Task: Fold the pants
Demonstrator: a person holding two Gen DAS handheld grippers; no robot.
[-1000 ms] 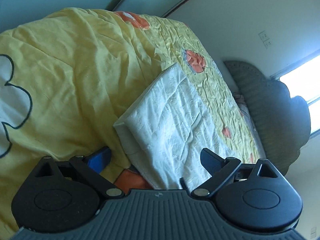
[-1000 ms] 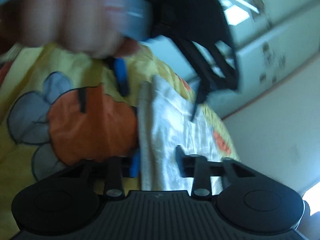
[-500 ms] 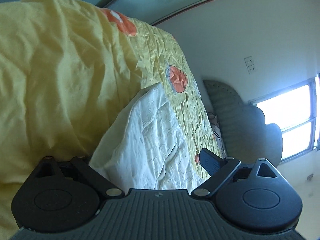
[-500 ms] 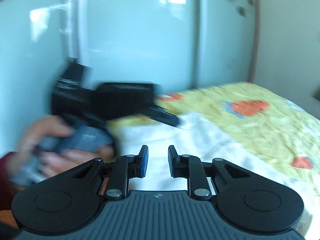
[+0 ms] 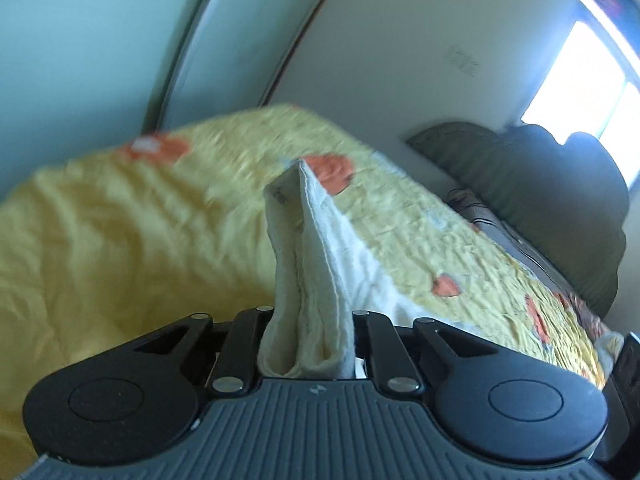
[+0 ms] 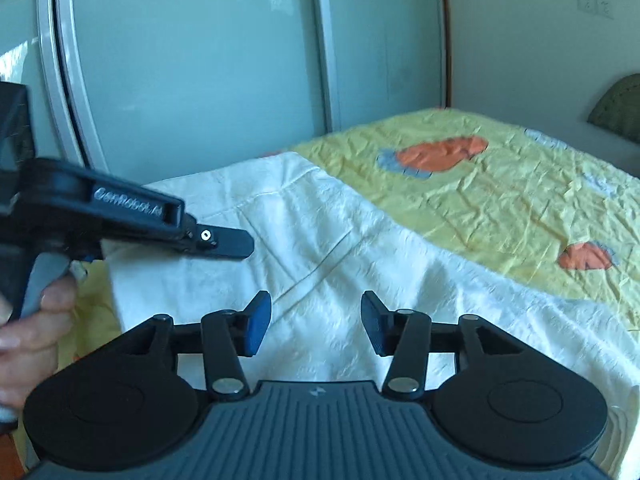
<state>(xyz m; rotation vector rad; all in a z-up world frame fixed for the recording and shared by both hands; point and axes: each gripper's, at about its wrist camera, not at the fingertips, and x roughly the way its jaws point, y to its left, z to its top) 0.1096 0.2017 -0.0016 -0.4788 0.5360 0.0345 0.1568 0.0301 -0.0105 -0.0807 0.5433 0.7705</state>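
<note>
The white textured pants [image 6: 328,248] lie partly folded on the yellow bedspread [image 6: 500,184]. My left gripper [image 5: 314,332] is shut on the near edge of the pants [image 5: 316,280], which rise as a pinched fold between the fingers. It also shows in the right wrist view [image 6: 216,240], at the pants' left edge, held by a hand [image 6: 36,320]. My right gripper [image 6: 316,324] is open and empty, its blue pads [image 6: 256,320] just above the middle of the pants.
Pale sliding wardrobe doors [image 6: 200,64] stand behind the bed. A dark green headboard [image 5: 540,184] and a bright window [image 5: 592,68] are at the right. The bedspread [image 5: 120,240] carries orange flower prints.
My left gripper went from open beside the pants to shut on their edge, lifting a fold. My right gripper swung round over the pants and opened wider.
</note>
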